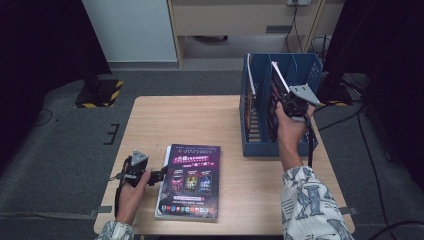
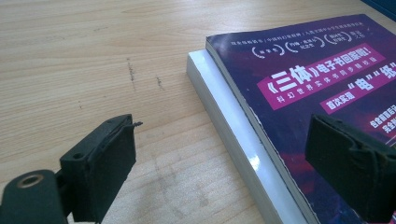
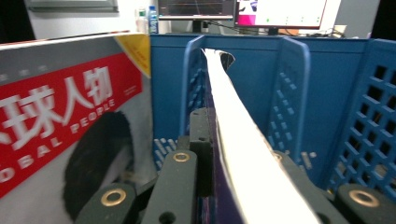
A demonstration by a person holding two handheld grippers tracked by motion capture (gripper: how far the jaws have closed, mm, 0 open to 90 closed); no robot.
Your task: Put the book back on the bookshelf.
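From the high view we see our right gripper (image 1: 289, 100) raised inside the blue file rack (image 1: 260, 145) at the table's far right, clamped on a thin magazine (image 1: 281, 77) that stands tilted in one of the rack's slots. Another magazine (image 1: 250, 75) leans in the slot to its left. Our left gripper (image 1: 159, 176) rests low on the wooden table (image 1: 200, 120), near the front left, its tips just at the left edge of a purple-covered magazine (image 1: 192, 180) lying flat on top of a white book.

In the left gripper view our jaws stand wide apart with nothing gripped: one pad (image 2: 105, 163) hovers over bare wood, the other (image 2: 350, 163) over the purple cover (image 2: 322, 79). The white book (image 2: 233, 126) underneath sticks out along the cover's edge.

In the right gripper view our jaws are drawn narrow on the held magazine (image 3: 238, 140), its pale page edge running away from us between two blue dividers (image 3: 289, 88) of the rack. To the left, a magazine with a red band and the words "GLOBAL PEOPLE" (image 3: 70, 116) stands in the neighbouring slot. Monitors (image 3: 280, 11) show beyond the rack's back wall.
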